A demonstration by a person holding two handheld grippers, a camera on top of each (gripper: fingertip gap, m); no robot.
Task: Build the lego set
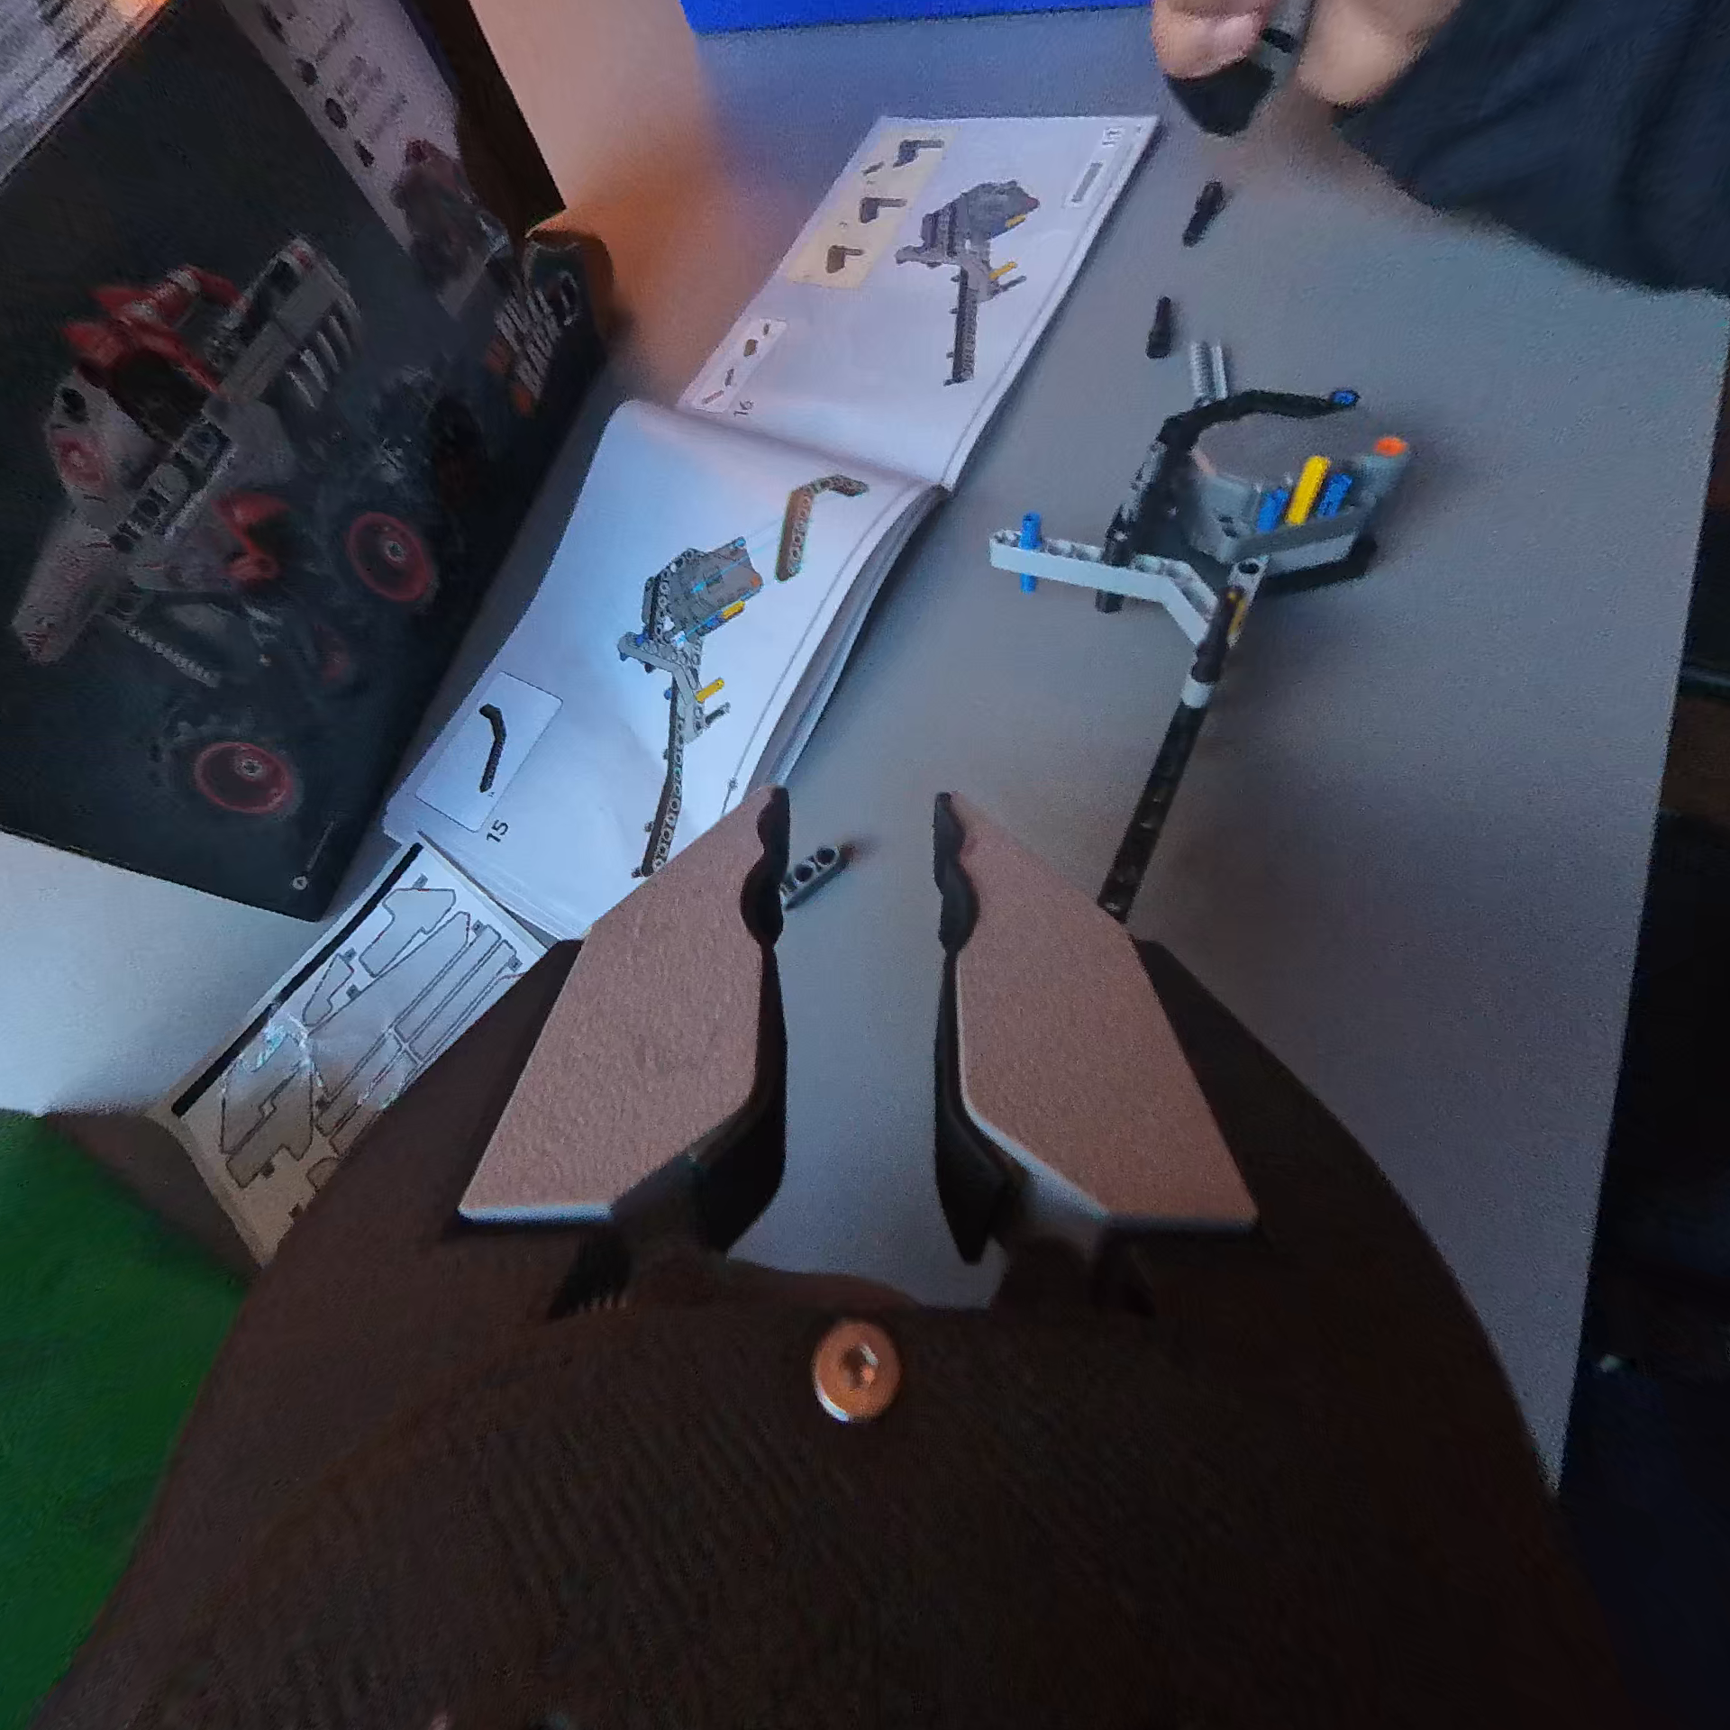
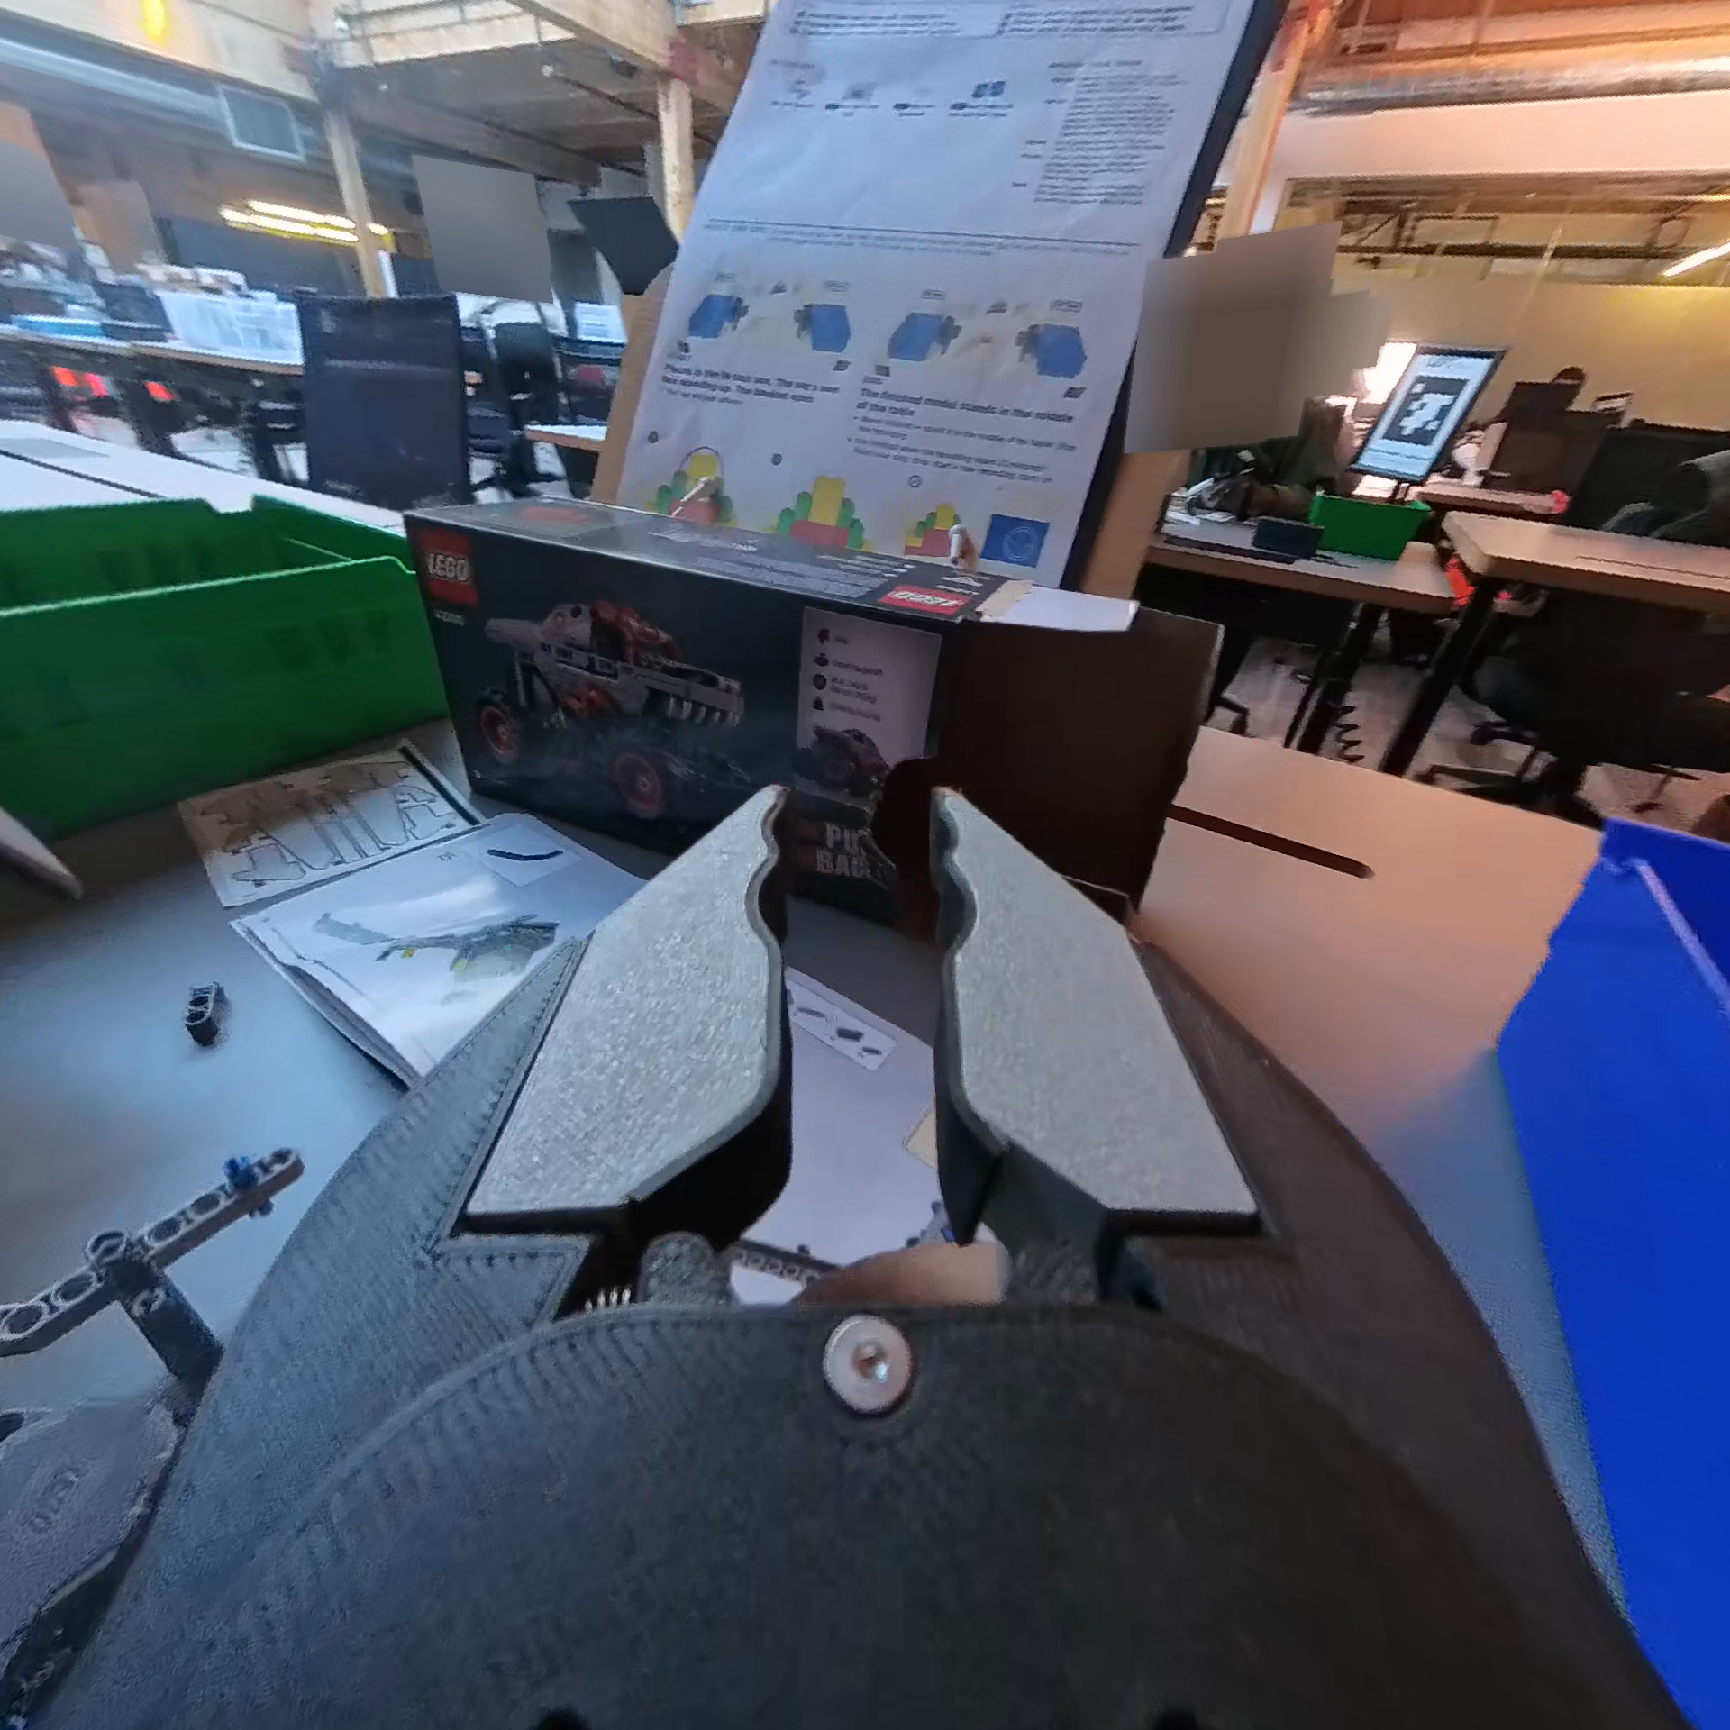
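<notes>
My left gripper (image 1: 857, 805) is open and empty above the grey table (image 1: 983, 740), with a small dark grey beam piece (image 1: 813, 871) lying between its fingertips. The partly built model (image 1: 1217, 524), grey and black with blue and yellow pins and a long black beam, sits to the right of the open instruction booklet (image 1: 749, 524). Two black pins (image 1: 1203, 211) and a grey connector (image 1: 1208, 367) lie beyond it. My right gripper (image 2: 857, 805) is open and empty, raised over the booklet (image 2: 412, 955), facing the set's box (image 2: 674, 693). The model's edge (image 2: 140, 1245) shows at lower left.
The set's box (image 1: 215, 487) stands at the left. A sticker sheet (image 1: 356, 1011) lies beside the booklet. A person's hand (image 1: 1301, 47) is at the far table edge. A green bin (image 2: 178, 637), a blue bin (image 2: 1629, 1170), an upright instruction sheet (image 2: 917, 281) and a small black piece (image 2: 204, 1011) surround the workspace.
</notes>
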